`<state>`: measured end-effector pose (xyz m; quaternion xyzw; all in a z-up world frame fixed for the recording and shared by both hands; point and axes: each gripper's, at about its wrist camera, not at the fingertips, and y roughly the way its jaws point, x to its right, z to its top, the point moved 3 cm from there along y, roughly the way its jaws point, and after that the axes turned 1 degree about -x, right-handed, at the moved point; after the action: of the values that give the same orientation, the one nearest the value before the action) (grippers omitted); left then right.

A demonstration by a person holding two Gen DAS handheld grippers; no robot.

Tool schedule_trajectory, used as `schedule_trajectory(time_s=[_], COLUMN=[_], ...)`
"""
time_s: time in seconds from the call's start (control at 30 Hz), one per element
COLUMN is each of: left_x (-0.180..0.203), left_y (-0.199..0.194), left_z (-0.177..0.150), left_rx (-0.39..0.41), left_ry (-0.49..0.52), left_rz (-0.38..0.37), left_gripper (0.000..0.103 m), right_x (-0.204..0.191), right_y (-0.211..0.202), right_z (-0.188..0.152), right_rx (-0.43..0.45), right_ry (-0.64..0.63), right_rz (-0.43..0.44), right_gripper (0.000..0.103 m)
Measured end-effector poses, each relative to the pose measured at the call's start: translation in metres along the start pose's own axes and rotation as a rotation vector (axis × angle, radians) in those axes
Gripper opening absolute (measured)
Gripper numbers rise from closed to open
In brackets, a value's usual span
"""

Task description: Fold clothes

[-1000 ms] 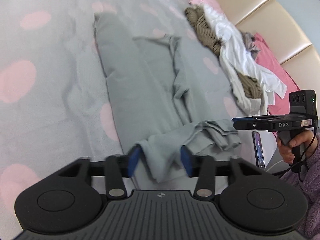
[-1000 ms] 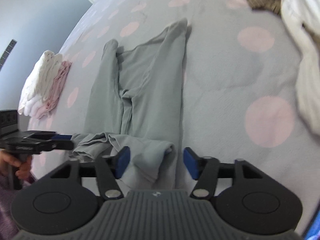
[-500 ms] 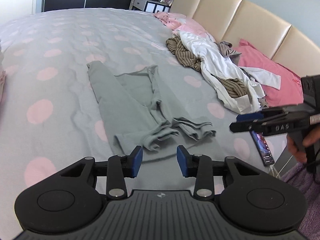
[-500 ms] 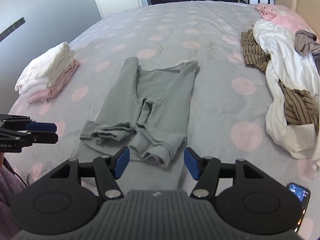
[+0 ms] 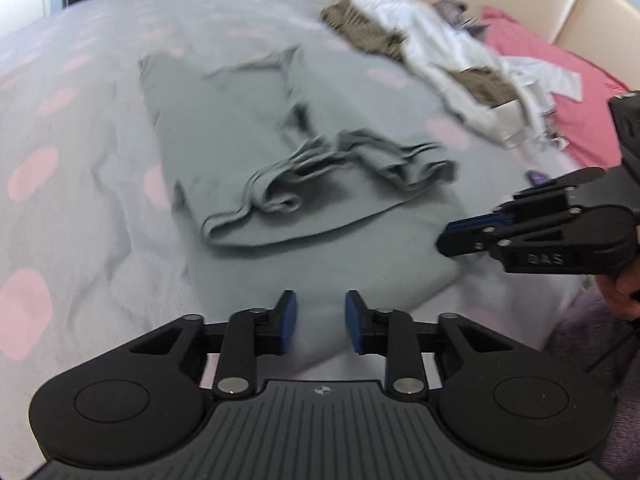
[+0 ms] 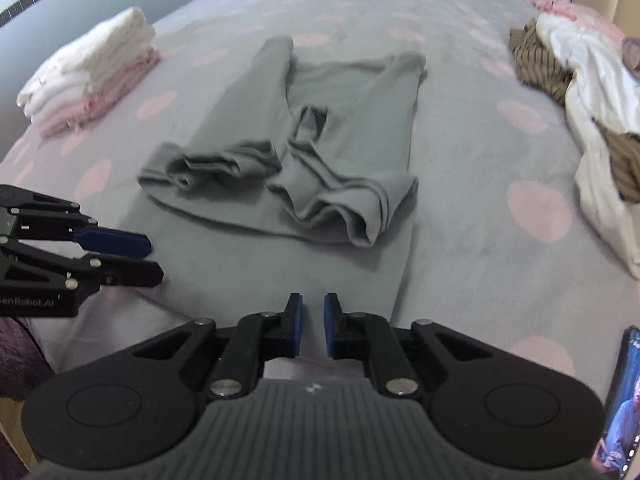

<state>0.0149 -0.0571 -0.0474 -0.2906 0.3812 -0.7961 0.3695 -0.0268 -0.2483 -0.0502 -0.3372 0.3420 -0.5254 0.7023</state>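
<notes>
The grey shirt lay flat on the spotted bed, sleeves bunched near its bottom edge. Both the left gripper and right gripper had just been closing, jaws narrow and empty. The shirt looked soft, light and floppy; best pinched at its corners.

Grey garment, pink-dotted grey bedspread.

Your two wrist cameras are looking steeply down the bed from its near edge. Both are sharing the grey garment, seen close.
</notes>
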Motion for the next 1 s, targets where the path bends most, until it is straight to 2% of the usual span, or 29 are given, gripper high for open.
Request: schedule_trajectory(time_s=[0.17,0.37,0.63,0.77,0.83,1.0], left_x=[-0.014,-0.027,-0.055,-0.058,-0.055,-0.053], left_y=[0.007,0.008,0.001,-0.007,-0.007,0.015], left_z=[0.012,0.029,0.058,0.065,0.065,0.052], left_rx=[0.050,0.126,0.248,0.296,0.291,0.190], left_ry=[-0.017,-0.010,-0.096,-0.087,-0.066,-0.011], left_rz=[-0.011,-0.002,0.047,0.093,0.088,0.131], left_gripper=[0.020,0.020,0.020,0.021,0.021,0.021], right_x=[0.010,0.009,0.018,0.026,0.030,0.034], right_y=[0.010,0.017,0.017,0.011,0.009,0.024], right_z=[0.015,0.037,0.071,0.080,0.081,0.074], right_rx=[0.034,0.103,0.190,0.239,0.243,0.178], right_ry=[0.025,-0.037,0.002,0.021,0.028,0.029], right_rz=[0.015,-0.016,-0.045,-0.075,-0.068,-0.068], right_gripper=[0.009,0.010,0.014,0.017,0.019,0.020])
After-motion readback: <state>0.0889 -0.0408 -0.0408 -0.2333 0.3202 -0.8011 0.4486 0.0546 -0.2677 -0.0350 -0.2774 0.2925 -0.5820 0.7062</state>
